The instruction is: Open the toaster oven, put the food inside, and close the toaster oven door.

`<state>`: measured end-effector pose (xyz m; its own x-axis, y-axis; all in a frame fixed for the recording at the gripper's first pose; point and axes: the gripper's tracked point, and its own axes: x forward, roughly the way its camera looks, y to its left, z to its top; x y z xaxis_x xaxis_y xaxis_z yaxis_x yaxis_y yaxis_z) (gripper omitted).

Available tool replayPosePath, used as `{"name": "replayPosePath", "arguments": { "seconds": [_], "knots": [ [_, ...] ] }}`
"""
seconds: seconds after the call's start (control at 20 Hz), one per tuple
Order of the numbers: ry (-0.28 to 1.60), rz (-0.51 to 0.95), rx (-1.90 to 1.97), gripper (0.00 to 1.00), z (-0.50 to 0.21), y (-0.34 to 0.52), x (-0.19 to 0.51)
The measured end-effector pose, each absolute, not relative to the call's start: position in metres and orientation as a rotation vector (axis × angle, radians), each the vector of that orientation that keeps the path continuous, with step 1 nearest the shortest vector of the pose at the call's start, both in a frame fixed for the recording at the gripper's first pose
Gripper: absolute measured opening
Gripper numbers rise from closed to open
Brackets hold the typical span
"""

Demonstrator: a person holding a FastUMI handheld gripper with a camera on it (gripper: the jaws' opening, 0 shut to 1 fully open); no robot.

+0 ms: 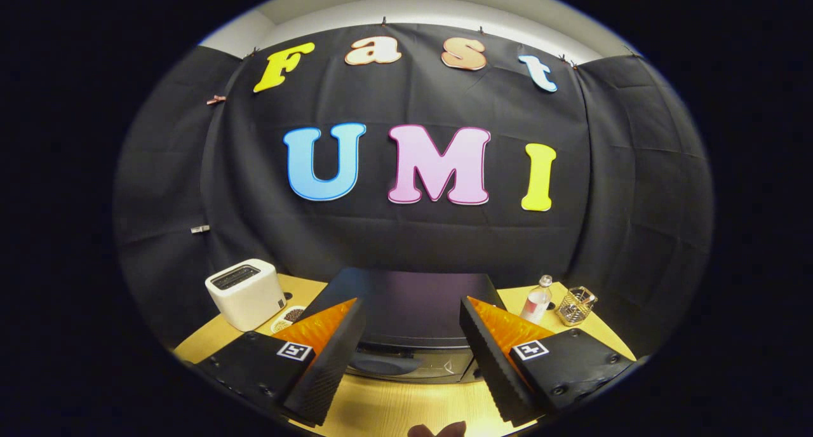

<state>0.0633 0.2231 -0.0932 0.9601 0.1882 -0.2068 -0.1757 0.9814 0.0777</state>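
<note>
Dead ahead at twelve o'clock, just beyond the spread, empty fingers [406, 361], the oven [406, 316] sits on the tabletop [394, 411] with its door handle [384, 363] low between them, long axis running nine to three, door apparently not yet opened.

I see the black toaster oven [406, 310] squarely on the wooden table, its flat top towards me; the door looks closed, its handle low on the front

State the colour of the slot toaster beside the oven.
White, with dark slots; the slot toaster shows clearly in the tool's view.
</note>
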Motion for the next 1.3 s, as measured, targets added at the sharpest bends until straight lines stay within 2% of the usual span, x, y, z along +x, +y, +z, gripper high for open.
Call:
{"name": "replayPosePath", "arguments": {
  "seconds": [0.55,0.9,1.3],
  "knots": [
    [0.533,0.14,0.11,0.99,-0.206,0.267,0.087],
    [0.56,0.105,0.075,0.98,-0.214,0.264,0.081],
    [0.595,0.126,0.076,0.98,-0.23,0.259,0.022]
  ]
}}
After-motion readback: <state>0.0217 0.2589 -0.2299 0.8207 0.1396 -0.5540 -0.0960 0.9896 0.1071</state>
